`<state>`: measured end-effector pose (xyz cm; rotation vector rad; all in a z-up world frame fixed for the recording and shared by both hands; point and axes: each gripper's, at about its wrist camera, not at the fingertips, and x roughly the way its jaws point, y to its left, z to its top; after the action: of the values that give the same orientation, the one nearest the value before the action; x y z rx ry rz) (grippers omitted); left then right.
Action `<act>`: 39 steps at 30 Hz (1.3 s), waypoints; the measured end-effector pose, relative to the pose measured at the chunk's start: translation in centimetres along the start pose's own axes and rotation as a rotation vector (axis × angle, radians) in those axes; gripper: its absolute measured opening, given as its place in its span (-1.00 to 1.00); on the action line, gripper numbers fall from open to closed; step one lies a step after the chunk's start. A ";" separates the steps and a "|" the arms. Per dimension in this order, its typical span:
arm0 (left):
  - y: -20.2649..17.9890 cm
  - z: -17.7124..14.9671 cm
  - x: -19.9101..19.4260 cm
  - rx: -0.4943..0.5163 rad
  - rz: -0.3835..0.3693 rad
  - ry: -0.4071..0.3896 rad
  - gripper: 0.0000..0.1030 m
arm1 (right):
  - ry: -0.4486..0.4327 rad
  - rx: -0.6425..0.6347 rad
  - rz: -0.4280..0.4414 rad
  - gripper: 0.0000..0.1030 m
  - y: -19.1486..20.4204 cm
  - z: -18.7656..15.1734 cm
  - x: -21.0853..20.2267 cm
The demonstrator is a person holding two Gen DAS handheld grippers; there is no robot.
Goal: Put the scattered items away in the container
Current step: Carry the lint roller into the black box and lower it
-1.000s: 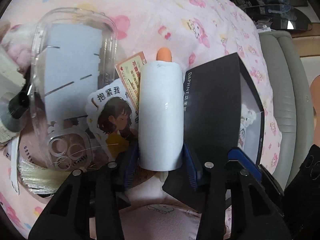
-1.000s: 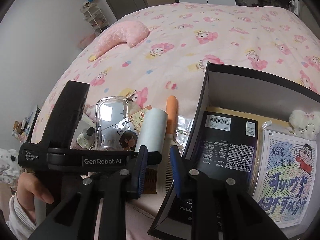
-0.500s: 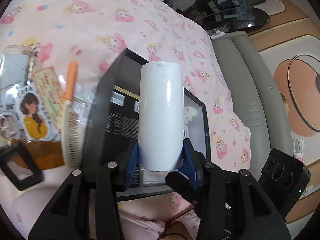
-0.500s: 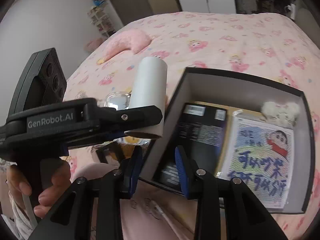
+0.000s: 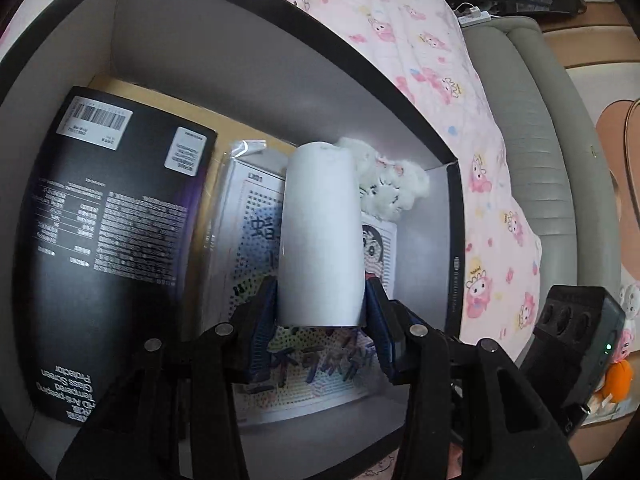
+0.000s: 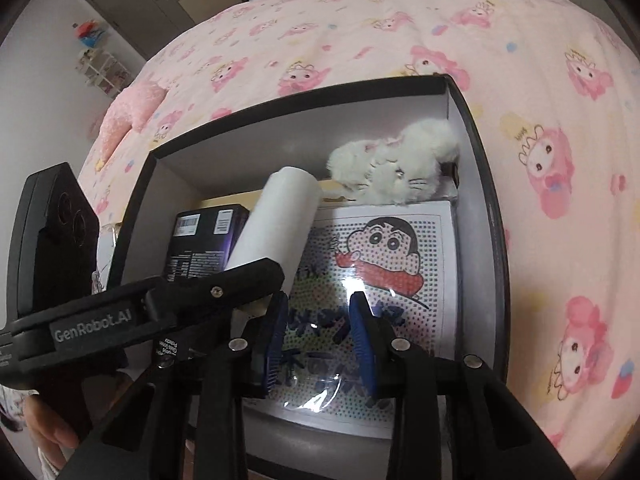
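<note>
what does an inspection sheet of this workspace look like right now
surface: bed with a pink cartoon-print cover
job's things: white roll held over the open box; inside lie a black pack, a bead sheet and a white plush
clutter: nothing seen outside the box in these views
grippers: left gripper shut on the roll; right gripper open with nothing between its pads, over the bead sheet
cables: white power strip past the bed's far edge
surroundings: grey sofa, pink pillow, shelf by the wall
</note>
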<state>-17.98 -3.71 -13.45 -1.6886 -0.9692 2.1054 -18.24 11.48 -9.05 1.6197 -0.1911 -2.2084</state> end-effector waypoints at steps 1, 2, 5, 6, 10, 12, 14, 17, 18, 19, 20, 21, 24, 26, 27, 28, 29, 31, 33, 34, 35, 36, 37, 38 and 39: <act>0.1 0.1 -0.1 0.007 0.016 -0.004 -0.13 | 0.003 0.015 0.012 -0.46 -0.3 -0.2 0.2; 0.1 0.2 -0.1 0.008 0.020 -0.002 -0.14 | 0.011 0.023 0.035 -0.46 -0.5 -0.3 0.4; 1.0 0.2 0.3 -0.027 -0.040 0.033 -0.13 | 0.044 -0.003 0.059 -0.46 0.3 -0.7 1.0; 0.8 0.3 0.7 -0.025 -0.041 0.045 -0.13 | 0.048 -0.019 0.074 -0.46 0.7 -0.8 1.0; -0.2 0.0 1.2 0.031 -0.018 0.080 0.04 | 0.024 -0.057 0.083 -0.46 1.9 -0.9 1.0; 0.0 0.2 0.3 0.028 0.005 0.066 0.10 | -0.002 -0.057 0.006 -0.46 1.7 -0.8 1.0; 0.0 0.6 -1.2 0.046 0.062 0.009 0.09 | -0.032 -0.050 -0.070 -0.47 1.1 -0.9 0.8; -0.5 2.1 -3.0 0.099 0.097 -0.085 0.07 | -0.059 -0.038 -0.084 -0.51 0.9 -0.7 0.3; -0.8 2.9 -3.2 0.118 0.094 -0.105 0.05 | -0.071 -0.035 -0.084 -0.51 0.9 -0.7 0.1; -1.2 3.6 -3.2 0.145 0.089 -0.122 0.00 | -0.083 -0.037 -0.081 -0.51 1.0 -0.6 -0.2; -1.7 4.3 -3.0 0.173 0.093 -0.134 -0.02 | -0.089 -0.043 -0.072 -0.51 1.2 -0.6 -0.4; -2.1 4.9 -2.6 0.201 0.097 -0.140 -0.02 | -0.087 -0.049 -0.059 -0.51 1.3 -0.6 -0.5; -2.7 6.5 -1.2 0.230 0.080 -0.110 -0.02 | -0.040 -0.089 0.008 -0.51 1.7 -0.9 -0.3; -2.6 7.0 -1.1 0.249 0.077 -0.101 -0.06 | -0.008 -0.120 0.057 -0.51 2.4 -1.5 0.0; -2.8 7.0 -1.1 0.262 0.089 -0.096 -0.09 | 0.001 -0.127 0.073 -0.51 2.7 -1.8 0.1; -2.9 6.8 -1.1 0.278 0.098 -0.091 -0.20 | 0.007 -0.130 0.086 -0.51 2.9 -1.9 0.3; -2.9 6.4 -1.1 0.289 0.103 -0.085 -0.30 | 0.011 -0.130 0.098 -0.51 3.0 -1.8 0.6; -3.6 6.1 -0.2 0.308 0.144 -0.097 -0.37 | 0.014 -0.118 0.102 -0.51 3.1 -1.4 1.2; -3.1 5.7 -0.1 0.299 0.136 -0.065 -0.44 | 0.012 -0.101 0.085 -0.51 2.8 -1.0 1.7; -2.8 5.4 -0.3 0.290 0.118 -0.053 -0.44 | 0.003 -0.092 0.066 -0.51 2.6 -0.9 1.7; -2.5 5.1 -0.4 0.286 0.113 -0.041 -0.44 | -0.007 -0.088 0.037 -0.51 2.4 -0.8 1.6; -2.2 4.8 -0.6 0.281 0.105 -0.038 -0.44 | -0.025 -0.085 0.007 -0.51 2.3 -0.7 1.3; -2.0 4.6 -0.9 0.276 0.099 -0.038 -0.44 | -0.049 -0.080 -0.024 -0.51 2.0 -0.7 0.8; -1.9 4.6 -1.1 0.273 0.093 -0.042 -0.44 | -0.071 -0.071 -0.054 -0.51 1.8 -0.6 0.3; -2.0 4.8 -1.4 0.273 0.089 -0.052 -0.44 | -0.093 -0.061 -0.079 -0.51 1.6 -0.6 -0.4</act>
<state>-22.47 -4.65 -10.61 -1.5722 -0.5954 2.2294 -17.17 10.26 -8.36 1.5180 -0.0865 -2.3275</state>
